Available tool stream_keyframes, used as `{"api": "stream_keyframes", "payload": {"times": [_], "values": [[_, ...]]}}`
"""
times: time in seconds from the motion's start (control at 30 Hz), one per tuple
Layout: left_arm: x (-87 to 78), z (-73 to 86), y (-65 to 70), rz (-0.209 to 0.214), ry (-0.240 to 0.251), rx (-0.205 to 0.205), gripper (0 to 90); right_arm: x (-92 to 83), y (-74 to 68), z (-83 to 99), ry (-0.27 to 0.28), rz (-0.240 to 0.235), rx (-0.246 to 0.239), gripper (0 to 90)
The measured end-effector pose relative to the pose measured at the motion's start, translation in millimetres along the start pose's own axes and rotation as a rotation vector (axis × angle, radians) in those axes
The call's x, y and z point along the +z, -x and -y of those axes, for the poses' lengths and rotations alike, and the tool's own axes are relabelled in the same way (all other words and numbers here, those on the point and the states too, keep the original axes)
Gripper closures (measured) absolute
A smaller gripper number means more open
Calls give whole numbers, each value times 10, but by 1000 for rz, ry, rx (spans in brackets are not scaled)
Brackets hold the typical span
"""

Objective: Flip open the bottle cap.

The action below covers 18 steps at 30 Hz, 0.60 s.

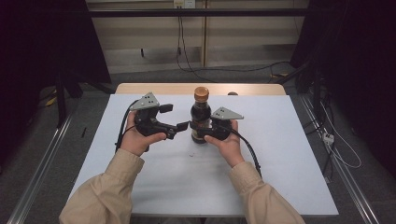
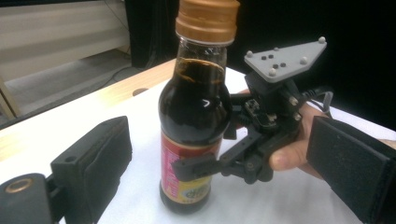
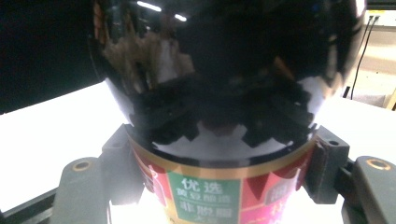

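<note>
Nearest to us in the right gripper view is the dark glass of the sauce bottle (image 3: 219,93), with its red and green label pressed between our right tool's two jaws, which sit against the label on either side. So we judge that our right tool (image 1: 200,132) is closed on the bottle's lower body, gripping it where it stands upright on the white desk (image 1: 280,154), near the middle and towards the far edge. The bottle holds dark liquid almost up to its neck, and its brown cap (image 2: 208,21) is on. Our left tool (image 1: 180,127) hangs just beside the bottle on the other side, with its jaws spread wide and nothing between them; in the left gripper view the bottle stands ahead of those parted jaws, not yet inside them. We take the step in hand to be steadying the bottle with the right tool while the left comes in for a second hold. If the cap is the aim, the left tool must rise to cap height, centre its jaws around the cap and close squarely, while the right keeps its grip low so that the bottle neither tips nor turns.
</note>
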State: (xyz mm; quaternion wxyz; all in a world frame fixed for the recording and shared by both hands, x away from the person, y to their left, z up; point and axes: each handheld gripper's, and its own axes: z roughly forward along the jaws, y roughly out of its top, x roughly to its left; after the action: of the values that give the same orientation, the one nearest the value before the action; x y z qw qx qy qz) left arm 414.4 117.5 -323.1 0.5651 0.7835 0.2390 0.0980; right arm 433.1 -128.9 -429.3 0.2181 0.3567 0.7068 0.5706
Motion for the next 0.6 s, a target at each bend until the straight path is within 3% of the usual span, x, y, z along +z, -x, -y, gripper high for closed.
{"api": "stream_keyframes", "payload": {"times": [0.33,0.47,0.5,0.6], "values": [[1,-122,-79,-31,-5,-1,103,-3,-2,-2,-9,1,-4,295],[8,-173,-90,-21,5,2,196,-4,-2,-2,-12,2,-9,295],[15,-186,-92,-22,5,9,266,0,1,1,-10,2,-6,295],[51,-218,-85,-24,-14,42,348,1,-1,1,-11,2,-6,295]]}}
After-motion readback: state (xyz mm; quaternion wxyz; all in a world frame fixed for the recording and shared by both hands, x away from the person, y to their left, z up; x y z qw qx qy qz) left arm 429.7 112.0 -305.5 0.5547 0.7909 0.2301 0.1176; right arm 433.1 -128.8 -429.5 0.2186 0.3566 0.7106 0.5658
